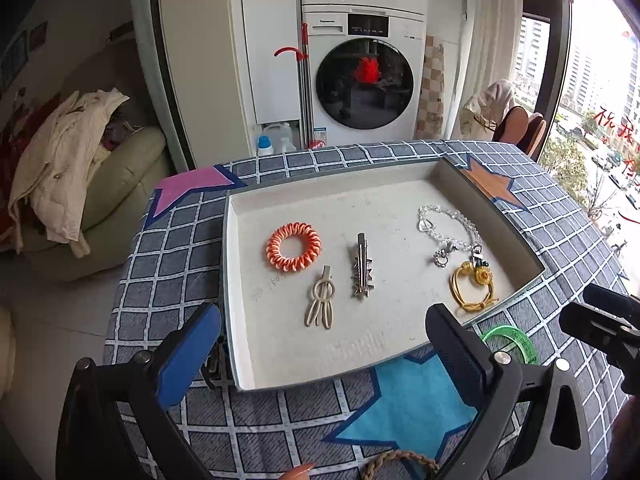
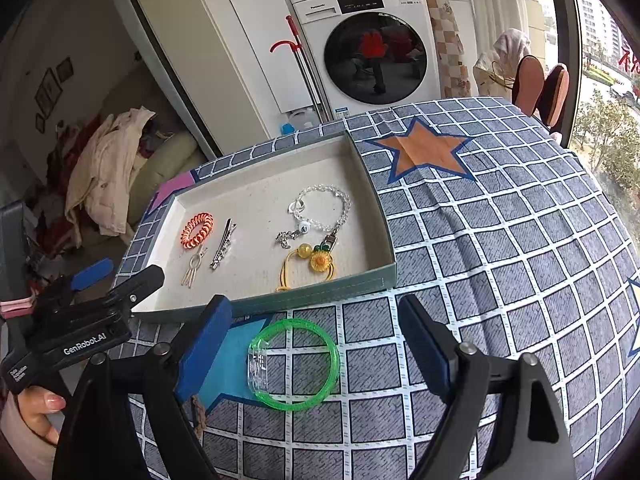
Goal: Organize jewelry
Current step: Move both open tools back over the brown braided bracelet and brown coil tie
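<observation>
A shallow grey tray (image 1: 240, 280) (image 2: 280, 300) lies on the checked tablecloth. In it are an orange coil hair tie (image 1: 293, 246) (image 2: 196, 230), a beige hair clip (image 1: 320, 300) (image 2: 192, 266), a silver star clip (image 1: 362, 266) (image 2: 223, 249), a clear bead bracelet (image 1: 448, 228) (image 2: 320, 210) and a yellow sunflower cord bracelet (image 1: 474, 286) (image 2: 310, 266). A green bangle (image 2: 294, 364) (image 1: 516, 340) lies on the cloth in front of the tray, between my right gripper's (image 2: 316, 344) open fingers. My left gripper (image 1: 324, 344) is open and empty over the tray's near edge. A braided brown bracelet (image 1: 396, 465) lies at the bottom edge.
The table (image 2: 500, 240) has star patches in orange (image 2: 424, 148), blue (image 1: 416, 404) and pink (image 1: 192, 188). Behind it stand a washing machine (image 1: 364, 80), a sofa with clothes (image 1: 80, 168) and chairs (image 2: 540, 84) by the window.
</observation>
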